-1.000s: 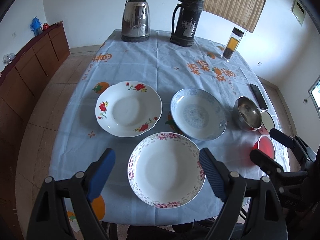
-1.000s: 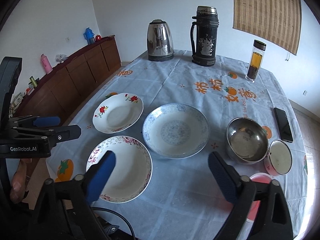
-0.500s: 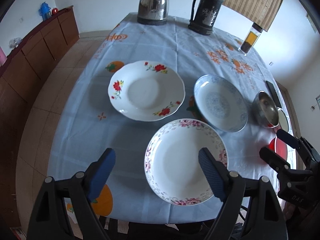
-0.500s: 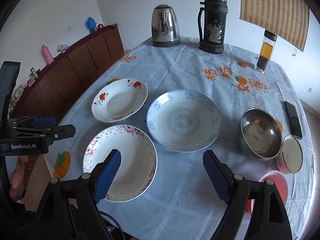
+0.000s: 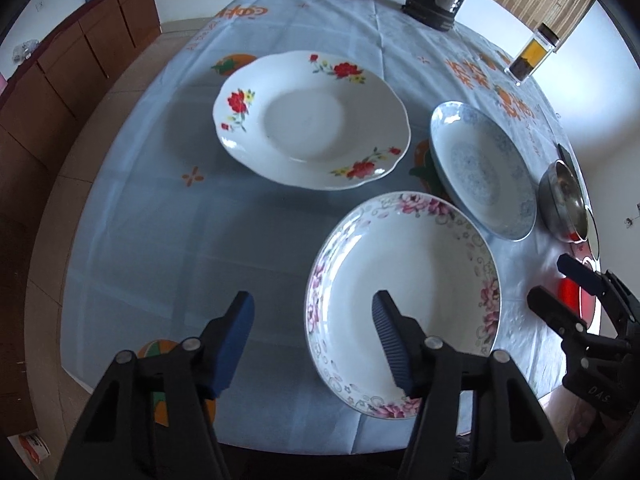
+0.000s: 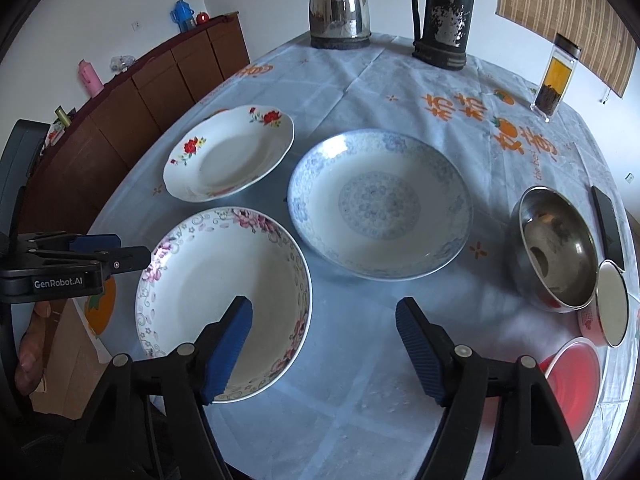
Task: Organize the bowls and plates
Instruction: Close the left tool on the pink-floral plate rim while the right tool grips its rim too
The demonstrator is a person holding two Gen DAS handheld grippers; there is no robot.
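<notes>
Left wrist view: the left gripper (image 5: 312, 336) points steeply down at the desk (image 5: 168, 240). Its jaws are spread with nothing pinched, and have just been closing. The left rim of the pink-flowered plate (image 5: 404, 300) lies between the jaws: the right jaw hangs over the plate's well, the left jaw over bare cloth outside the rim. The red-flowered plate (image 5: 312, 120) lies ahead of the jaws, and the blue-patterned plate (image 5: 482, 170) ahead to the right.

Right wrist view: the right gripper (image 6: 324, 344) has its jaws spread, empty, also just closing. The pink-flowered plate's right rim lies between them, with the left jaw over the well. The steel bowl (image 6: 556, 248) sits well right. Judgement: both grippers straddle opposite rims; the plate is round and has no long axis.
</notes>
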